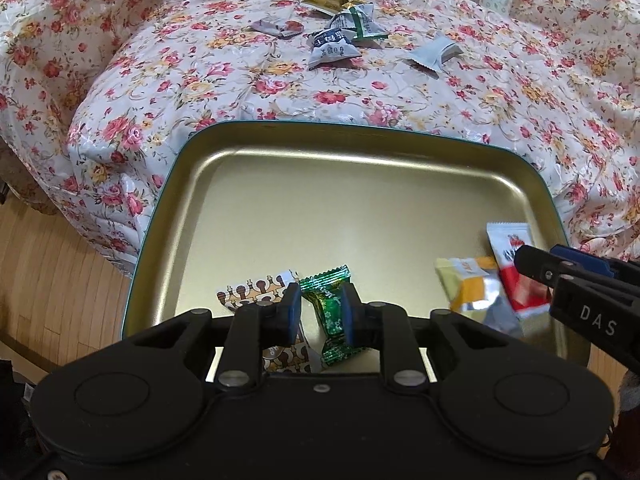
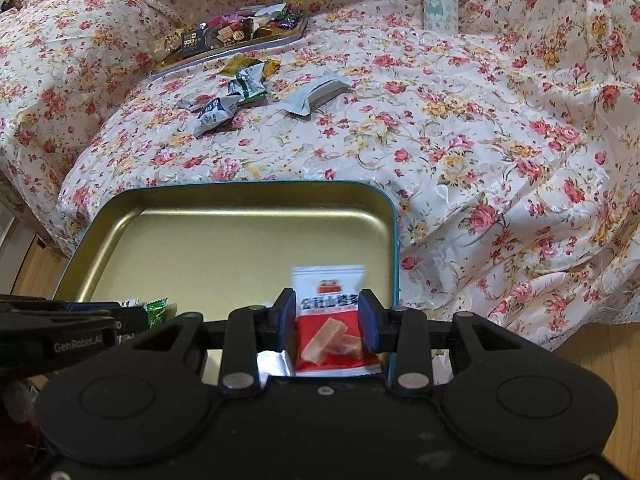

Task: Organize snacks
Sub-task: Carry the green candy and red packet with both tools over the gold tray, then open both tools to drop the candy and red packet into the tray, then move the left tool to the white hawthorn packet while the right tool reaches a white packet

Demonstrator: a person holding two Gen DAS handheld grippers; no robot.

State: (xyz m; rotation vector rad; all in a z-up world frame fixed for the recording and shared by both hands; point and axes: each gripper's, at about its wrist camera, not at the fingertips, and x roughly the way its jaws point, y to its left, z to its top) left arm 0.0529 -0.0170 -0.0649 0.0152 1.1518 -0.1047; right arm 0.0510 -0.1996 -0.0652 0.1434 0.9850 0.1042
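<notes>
Gold tin tray (image 1: 360, 168) at twelve o'clock lay beneath my left gripper (image 1: 320, 312) pinching a green candy (image 1: 330, 320) and my right gripper (image 2: 327, 318) clamping a red-and-white packet (image 2: 332, 316), evidently for sorting.

We see the gold tin tray (image 1: 360, 184) bare across its far half; wrapped candies (image 1: 348, 40) and a second tray (image 2: 240, 50) crowd the floral cloth (image 2: 460, 140) beyond.

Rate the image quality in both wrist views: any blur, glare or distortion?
Left wrist: strong fisheye bending of the tray rim, soft sheen on its floor, motion blur on the yellow packet. Right wrist: the same curvature, the red packet readable, far candies small and soft.
</notes>
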